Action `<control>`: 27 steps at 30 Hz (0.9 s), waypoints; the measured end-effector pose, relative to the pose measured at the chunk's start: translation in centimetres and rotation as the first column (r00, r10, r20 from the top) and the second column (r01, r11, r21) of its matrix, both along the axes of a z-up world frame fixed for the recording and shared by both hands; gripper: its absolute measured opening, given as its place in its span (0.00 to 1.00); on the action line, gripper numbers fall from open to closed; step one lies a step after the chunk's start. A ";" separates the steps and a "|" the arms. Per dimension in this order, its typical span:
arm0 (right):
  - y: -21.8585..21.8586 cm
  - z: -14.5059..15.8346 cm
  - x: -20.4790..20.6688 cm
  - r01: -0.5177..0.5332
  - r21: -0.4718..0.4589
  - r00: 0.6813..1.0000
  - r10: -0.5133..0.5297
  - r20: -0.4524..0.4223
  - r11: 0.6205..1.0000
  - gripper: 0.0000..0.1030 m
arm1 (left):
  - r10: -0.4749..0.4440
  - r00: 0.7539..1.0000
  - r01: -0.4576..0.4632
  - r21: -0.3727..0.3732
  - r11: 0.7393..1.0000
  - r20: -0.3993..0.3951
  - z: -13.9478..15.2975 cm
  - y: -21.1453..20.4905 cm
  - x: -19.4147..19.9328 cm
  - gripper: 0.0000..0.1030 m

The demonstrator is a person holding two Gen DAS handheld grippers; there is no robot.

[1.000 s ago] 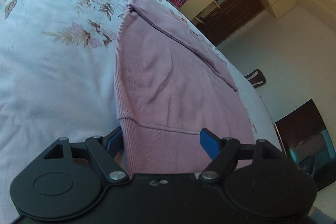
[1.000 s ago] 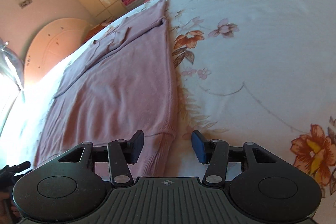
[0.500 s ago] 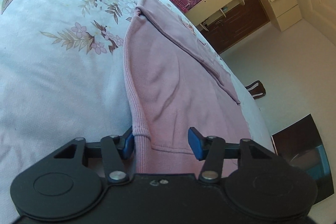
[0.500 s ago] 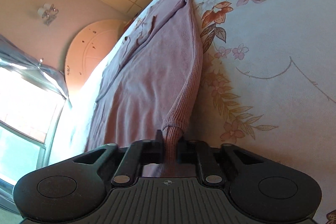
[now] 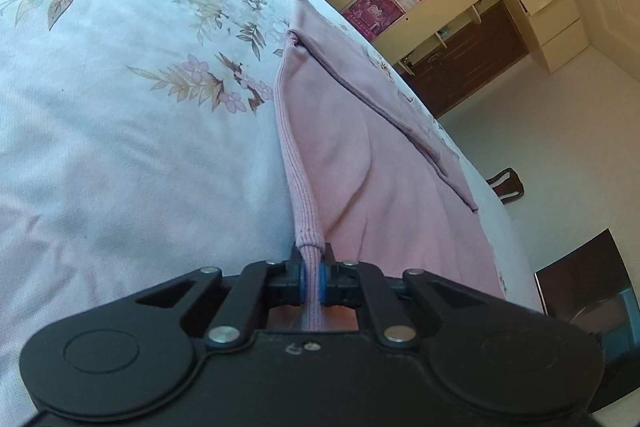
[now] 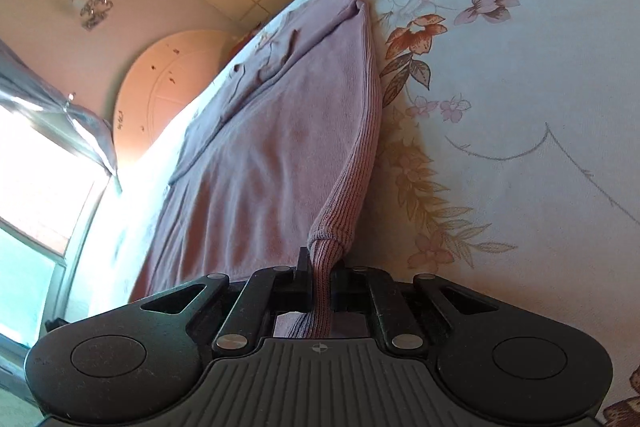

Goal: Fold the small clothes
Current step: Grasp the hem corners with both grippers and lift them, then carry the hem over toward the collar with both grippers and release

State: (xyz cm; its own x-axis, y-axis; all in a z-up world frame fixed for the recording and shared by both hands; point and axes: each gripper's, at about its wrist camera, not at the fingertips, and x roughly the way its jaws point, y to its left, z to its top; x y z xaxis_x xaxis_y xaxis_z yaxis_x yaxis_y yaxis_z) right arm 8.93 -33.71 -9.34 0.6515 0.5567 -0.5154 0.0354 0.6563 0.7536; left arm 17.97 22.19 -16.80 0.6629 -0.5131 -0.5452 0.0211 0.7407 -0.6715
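Note:
A pink knit sweater (image 5: 360, 155) lies flat on a white floral bedsheet (image 5: 120, 107). My left gripper (image 5: 312, 267) is shut on the ribbed hem corner of the sweater, which is pulled up into a taut ridge. In the right wrist view the same sweater (image 6: 280, 155) stretches away over the bedsheet (image 6: 520, 107). My right gripper (image 6: 320, 267) is shut on the other ribbed hem corner, lifted a little off the bed. A folded-in sleeve lies across the far part of the sweater.
Cream wardrobe doors with magenta posters (image 5: 376, 7) stand beyond the bed. The bed edge drops to the floor at right in the left wrist view, with a dark box (image 5: 584, 291) there. A round headboard (image 6: 168, 83) and a bright window (image 6: 36, 195) are at left in the right wrist view.
Both grippers have closed on the sweater's hem corners, the right one first and the left one after. Both corners are now pinched and lifted slightly off the sheet.

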 end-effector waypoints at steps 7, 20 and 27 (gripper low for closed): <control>-0.2 5.7 3.7 0.074 0.009 0.986 -0.075 0.147 0.997 0.07 | 0.049 0.989 -0.035 -0.099 0.994 0.140 4.9 0.0 4.5 0.05; -0.9 10.4 27.5 0.246 -0.007 0.967 -0.245 0.064 0.969 0.07 | 0.012 0.990 -0.015 0.023 1.000 0.141 9.0 -4.8 28.9 0.05; -1.8 4.6 38.3 0.233 -0.017 0.970 -0.234 -0.065 0.972 0.07 | -0.030 0.998 0.027 0.052 0.998 0.058 4.6 -4.8 39.1 0.06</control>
